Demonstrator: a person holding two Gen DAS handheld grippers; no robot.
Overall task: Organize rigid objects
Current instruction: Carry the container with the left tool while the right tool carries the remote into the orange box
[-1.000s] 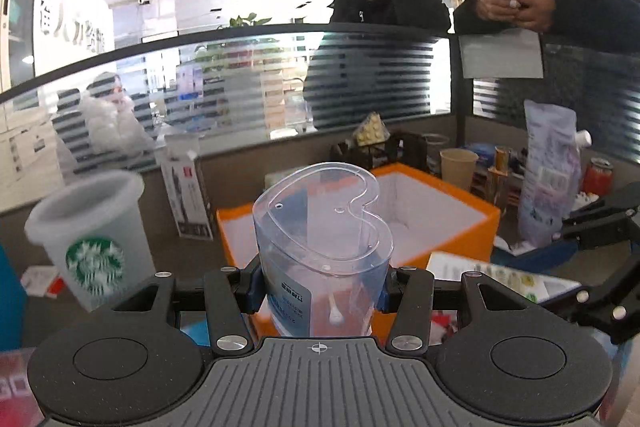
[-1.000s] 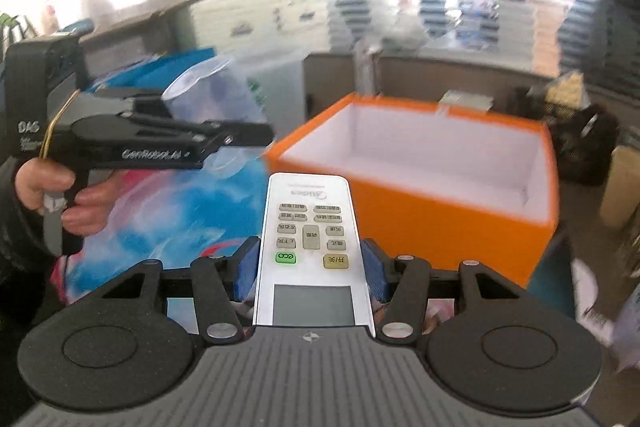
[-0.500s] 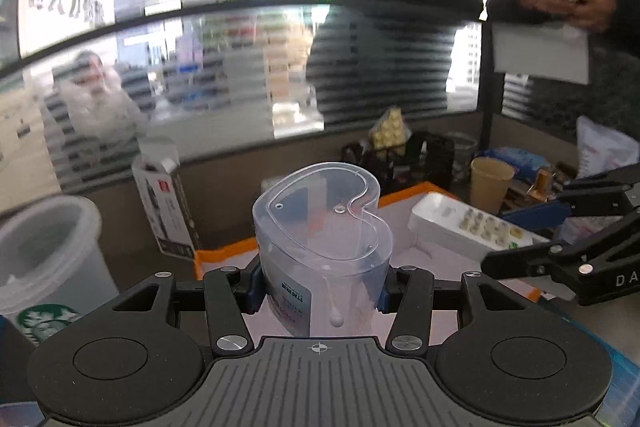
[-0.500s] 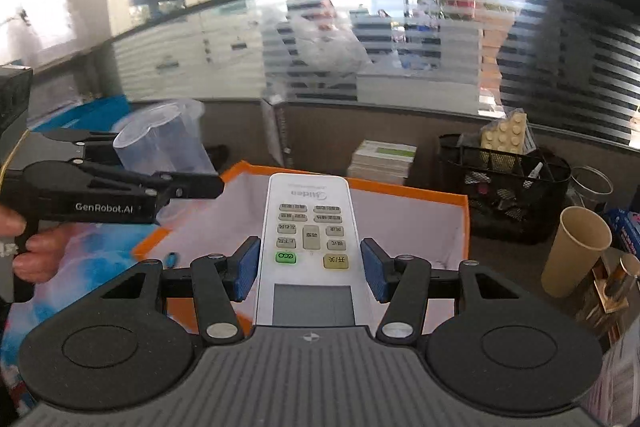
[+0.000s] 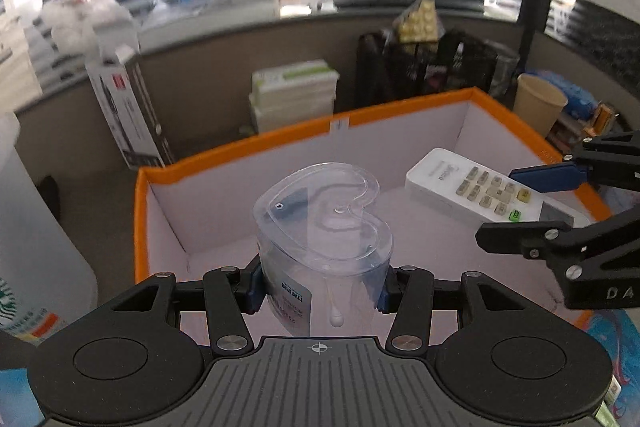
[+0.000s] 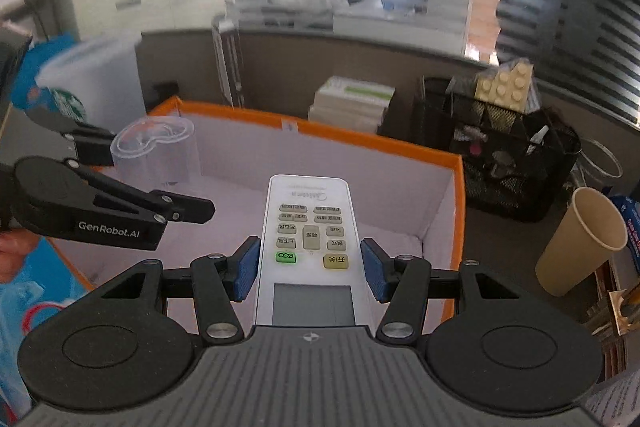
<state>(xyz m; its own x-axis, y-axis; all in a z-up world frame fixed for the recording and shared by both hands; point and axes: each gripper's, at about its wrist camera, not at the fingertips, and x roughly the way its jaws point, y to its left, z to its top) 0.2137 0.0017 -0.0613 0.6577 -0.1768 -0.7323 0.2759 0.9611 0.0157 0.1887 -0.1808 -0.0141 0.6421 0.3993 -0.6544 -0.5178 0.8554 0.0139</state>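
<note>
Both grippers have swung in over the orange box (image 5: 240,151) — the left gripper (image 5: 319,283) half-open, clamped on the clear container (image 5: 322,223), the right gripper (image 6: 310,267) likewise gripping the white remote (image 6: 308,227) — so both look ready to be set down inside.

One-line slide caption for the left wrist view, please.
Left tongs grip a clear heart-shaped container over the orange box, beside the right tongs holding a white remote.

The left tongs (image 5: 320,287), tilted downward, grip a clear container (image 5: 324,227) between both blue pads, while the right tongs (image 6: 310,269), at their three o'clock, clamp a white remote (image 6: 310,227).
</note>
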